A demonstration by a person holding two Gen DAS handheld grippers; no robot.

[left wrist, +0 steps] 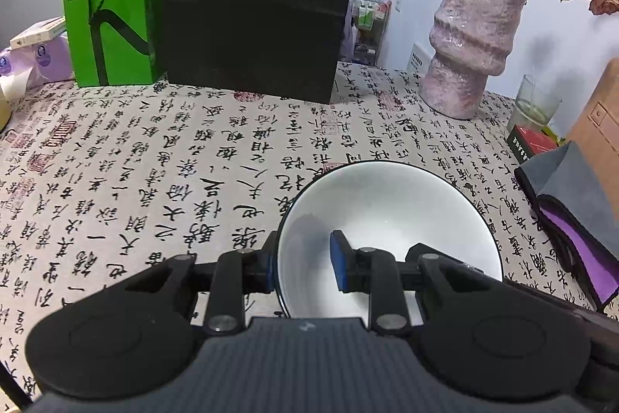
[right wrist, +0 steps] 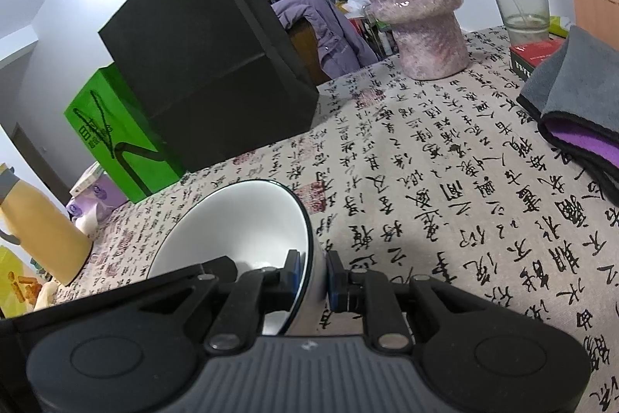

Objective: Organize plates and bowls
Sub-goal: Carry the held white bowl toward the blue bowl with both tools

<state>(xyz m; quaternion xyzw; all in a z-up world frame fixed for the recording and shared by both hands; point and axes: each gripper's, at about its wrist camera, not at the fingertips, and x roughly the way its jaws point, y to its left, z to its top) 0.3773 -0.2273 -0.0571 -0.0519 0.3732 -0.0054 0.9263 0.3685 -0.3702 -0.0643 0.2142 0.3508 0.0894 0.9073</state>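
1. Left wrist view: left gripper (left wrist: pixel 303 264) fingers pinch the wall of a white bowl (left wrist: pixel 390 215) with a dark rim, tilted above the calligraphy-printed surface (left wrist: pixel 174 161).
2. Right wrist view: right gripper (right wrist: pixel 312 277) fingers likewise pinch the bowl (right wrist: pixel 247 219) by its wall.

The middle of the tablecloth (left wrist: pixel 162 157) is wide open, but the black bag (left wrist: pixel 255 2) and green bag (left wrist: pixel 110 6) wall off the back, with the vase (left wrist: pixel 470 45) and folded cloth (left wrist: pixel 572 196) crowding the right.

White bowl (left wrist: pixel 390 204), dark rim; beige calligraphy-print tablecloth (left wrist: pixel 154 157); green bag (left wrist: pixel 112 10).
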